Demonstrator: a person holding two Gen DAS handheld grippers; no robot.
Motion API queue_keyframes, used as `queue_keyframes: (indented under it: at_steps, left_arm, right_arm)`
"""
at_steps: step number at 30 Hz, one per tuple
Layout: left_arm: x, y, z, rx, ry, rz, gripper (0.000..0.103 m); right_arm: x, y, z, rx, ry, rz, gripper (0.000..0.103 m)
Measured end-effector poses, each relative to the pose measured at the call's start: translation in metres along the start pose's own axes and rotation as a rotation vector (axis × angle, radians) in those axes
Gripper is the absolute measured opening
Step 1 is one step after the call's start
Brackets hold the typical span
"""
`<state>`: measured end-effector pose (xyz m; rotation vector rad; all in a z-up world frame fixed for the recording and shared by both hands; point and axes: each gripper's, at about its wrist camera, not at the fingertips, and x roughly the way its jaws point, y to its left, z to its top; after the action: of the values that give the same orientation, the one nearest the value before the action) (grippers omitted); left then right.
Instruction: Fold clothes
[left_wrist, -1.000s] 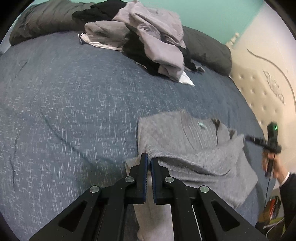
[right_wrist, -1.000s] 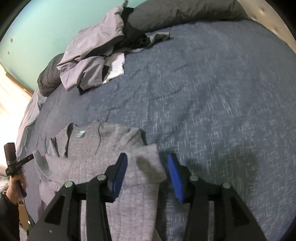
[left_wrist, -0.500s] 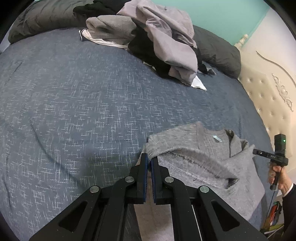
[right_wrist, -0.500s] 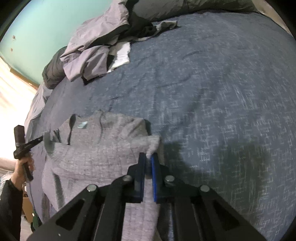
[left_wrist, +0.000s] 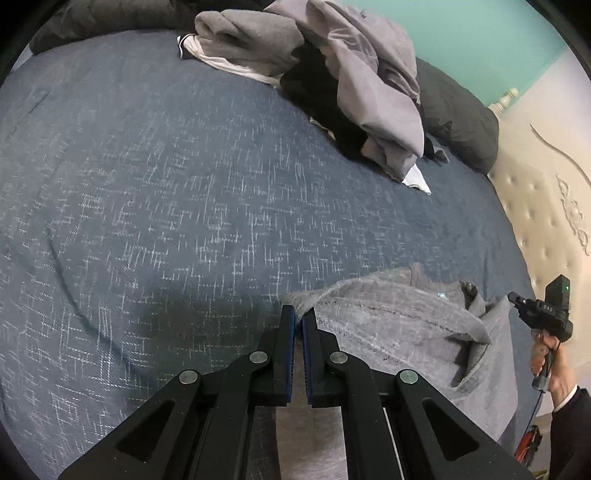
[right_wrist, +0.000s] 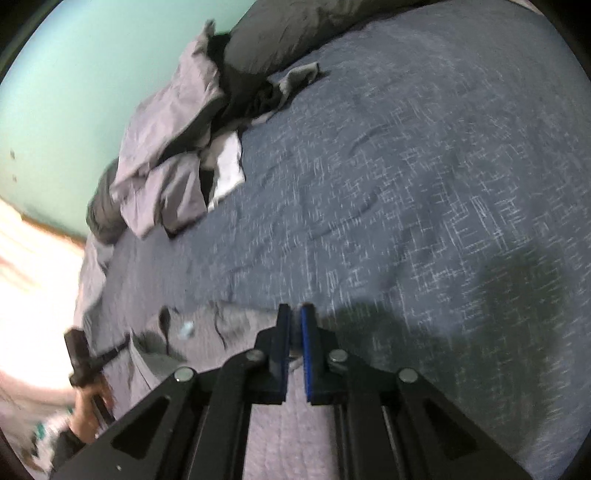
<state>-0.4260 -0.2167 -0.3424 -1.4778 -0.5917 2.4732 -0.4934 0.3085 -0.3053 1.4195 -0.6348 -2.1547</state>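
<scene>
**Both grippers pinch the grey sweater at the bed's near edge**

The grey sweater (left_wrist: 391, 325) lies at the near edge of the bed (left_wrist: 184, 206), collar away from me. The left gripper (left_wrist: 298, 314) has its jaws pressed together on a corner of the knit; the right gripper (right_wrist: 294, 317) pinches another edge. It looks soft, light and floppy, so hems and corners seem the best holds. Unfolded clothes (left_wrist: 354, 74) lie heaped by the pillows.

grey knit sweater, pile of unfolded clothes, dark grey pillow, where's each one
grey knit sweater (left_wrist: 399, 325): left wrist view, on its folded body.
pile of unfolded clothes (left_wrist: 365, 77): left wrist view, on the light grey garment on top.
dark grey pillow (left_wrist: 458, 125): left wrist view, on its bare right end.
</scene>
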Motion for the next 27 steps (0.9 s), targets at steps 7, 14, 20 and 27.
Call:
queue_keyframes:
  at_steps: [7, 14, 20, 27]
  left_arm:
    - [-0.027, 0.011, 0.0, -0.026, -0.047, -0.054, 0.039]
    - [-0.029, 0.02, -0.021, 0.013, -0.027, -0.007, 0.042]
    - [-0.007, 0.024, -0.024, -0.01, -0.037, -0.019, 0.05]
    - [0.006, 0.015, -0.018, 0.013, -0.074, -0.047, 0.055]
  right_arm:
    - [-0.011, -0.009, 0.005, 0.033, -0.008, 0.033, 0.009]
    - [-0.033, -0.022, -0.006, -0.018, -0.006, 0.014, 0.028]
    - [-0.024, -0.014, -0.019, -0.172, 0.036, -0.104, 0.03]
    - [0.009, 0.004, -0.029, -0.317, 0.068, -0.134, 0.03]
